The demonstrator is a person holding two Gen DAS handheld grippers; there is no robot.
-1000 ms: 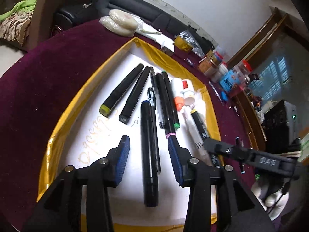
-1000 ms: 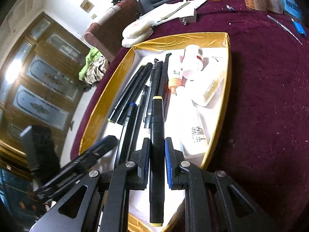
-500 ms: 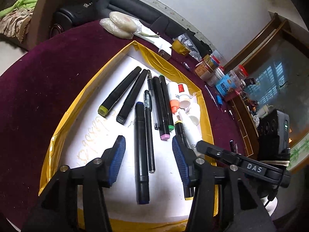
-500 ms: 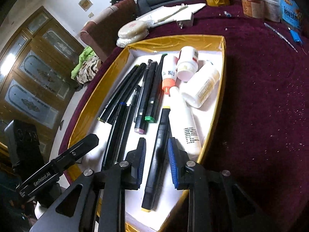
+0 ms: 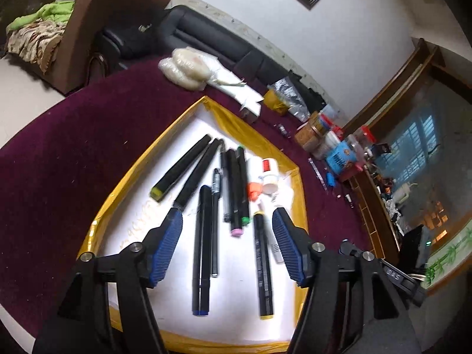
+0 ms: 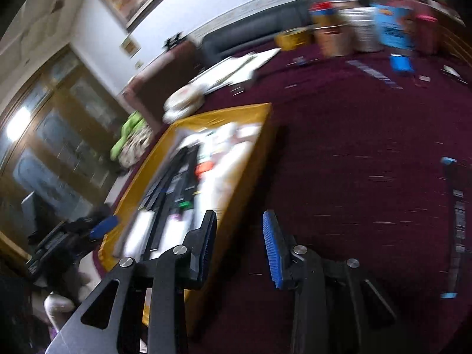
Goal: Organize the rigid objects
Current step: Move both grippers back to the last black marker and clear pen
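Both wrist views over tray (image 5: 298,200)

The markers (image 5: 200,244) are laid side by side in the tray (image 5: 124,183); the bottles (image 5: 265,174) are set at its far right corner; jars (image 5: 312,132) are grouped behind on the tablecloth (image 5: 73,147).

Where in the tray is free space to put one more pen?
Free: the white floor along the tray's left gold wall, below the yellow-tipped marker; also between the blue-tipped marker and the yellow-ended marker. Crowded: the far right corner with the bottles.
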